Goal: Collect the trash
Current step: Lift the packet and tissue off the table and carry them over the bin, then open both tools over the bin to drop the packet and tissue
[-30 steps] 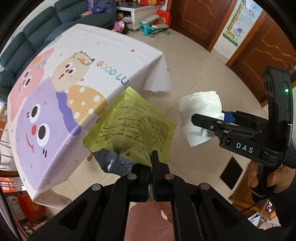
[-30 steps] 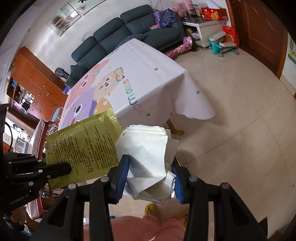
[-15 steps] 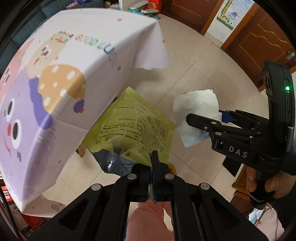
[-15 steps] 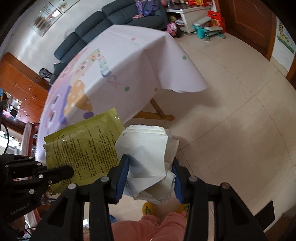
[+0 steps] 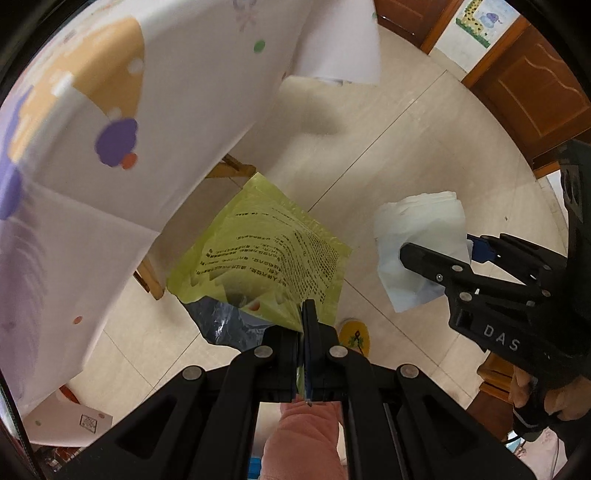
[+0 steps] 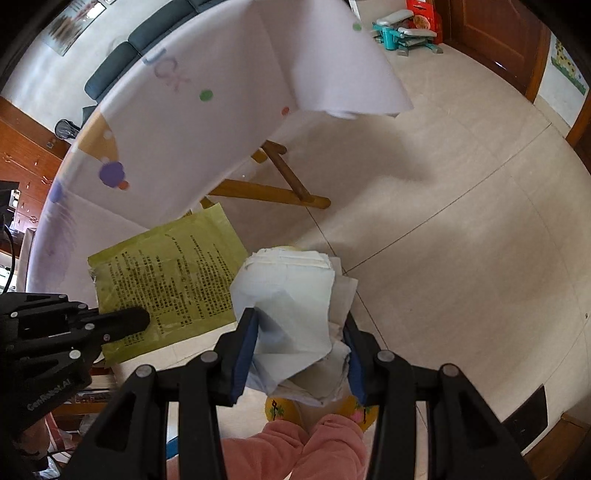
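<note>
A: Tiled floor (image 6: 461, 240) first: pale, glossy, bare beyond the table (image 5: 110, 110), which hangs over everything under a white cartoon-print tablecloth, wooden legs (image 6: 280, 173) crossed beneath. Dark sofa (image 6: 110, 77) behind the table, brown wooden doors (image 5: 524, 74) across the floor from it, a teal stool (image 6: 391, 33) by the far corner.

B: And the trash?

A: Both pieces off the table, carried in the air just past its near edge. Yellow-green printed bag (image 5: 273, 258) pinched at one corner by the left gripper (image 5: 306, 325), jaws fully together on the film, a dark plastic scrap (image 5: 221, 321) hanging beside it. Wad of white tissue paper (image 6: 291, 314) clamped between the blue pads (image 6: 245, 350) of the right gripper (image 6: 299, 354), jaws about half spread and pressing on both flanks of the wad.

B: Step in hand, then?

A: Probably lowering both loads toward a bin; none visible, so hard to place. Best done by keeping both grips firm and the two loads side by side without tangling, left pointing straight down so the bag hangs free of the tablecloth hem. Worth watching the tissue: loose layers sagging under the pads, likely to shed a sheet if squeezed less. Release only once over the container.

B: Anything underfoot?

A: Pink trouser legs (image 6: 295, 446) and yellow slippers (image 6: 280, 410) directly under the grippers, nearer than the table legs. Better to drop clear of those.
</note>
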A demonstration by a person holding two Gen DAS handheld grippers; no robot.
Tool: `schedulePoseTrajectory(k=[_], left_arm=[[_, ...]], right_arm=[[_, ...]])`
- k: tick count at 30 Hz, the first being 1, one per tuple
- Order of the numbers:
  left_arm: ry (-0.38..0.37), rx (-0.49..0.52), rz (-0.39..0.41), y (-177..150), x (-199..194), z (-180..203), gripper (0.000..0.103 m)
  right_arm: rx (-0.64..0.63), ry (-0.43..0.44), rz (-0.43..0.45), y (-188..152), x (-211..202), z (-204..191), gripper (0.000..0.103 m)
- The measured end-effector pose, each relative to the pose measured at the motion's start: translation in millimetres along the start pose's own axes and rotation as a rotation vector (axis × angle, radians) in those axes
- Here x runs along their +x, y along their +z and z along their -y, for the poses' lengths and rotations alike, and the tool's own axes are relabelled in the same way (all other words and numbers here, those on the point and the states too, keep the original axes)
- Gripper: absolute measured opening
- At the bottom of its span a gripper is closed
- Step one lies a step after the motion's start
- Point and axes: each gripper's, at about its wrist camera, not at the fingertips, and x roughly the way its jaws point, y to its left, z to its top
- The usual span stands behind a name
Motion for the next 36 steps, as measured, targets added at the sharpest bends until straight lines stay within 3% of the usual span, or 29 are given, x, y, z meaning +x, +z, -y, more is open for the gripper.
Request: schedulePoseTrajectory(k=[19, 22, 27, 31, 36], left_arm=[[-0.067, -0.14, -0.005, -6, 117, -47, 0.005], [-0.062, -0.155, 0.008, -6, 126, -55, 0.013], [-0.04, -0.185, 0.018, -17, 141, -70, 0.039], [-0.029, -0.221, 0.023, -23, 141, -80, 0.044], [-0.004, -0.268, 0.043, -31, 133, -92, 0.053]], right_arm=[[-0.053, -0.007, -0.084, -18, 111, -4, 0.044], [-0.073, -0.011, -0.104, -17, 129, -11, 0.044], [-0.11, -0.019, -0.13, -18, 158, -23, 0.044], [-0.123, -0.026, -0.152, -9, 179, -31, 0.047], [-0.143, -0.042, -0.18, -4, 189, -45, 0.058]])
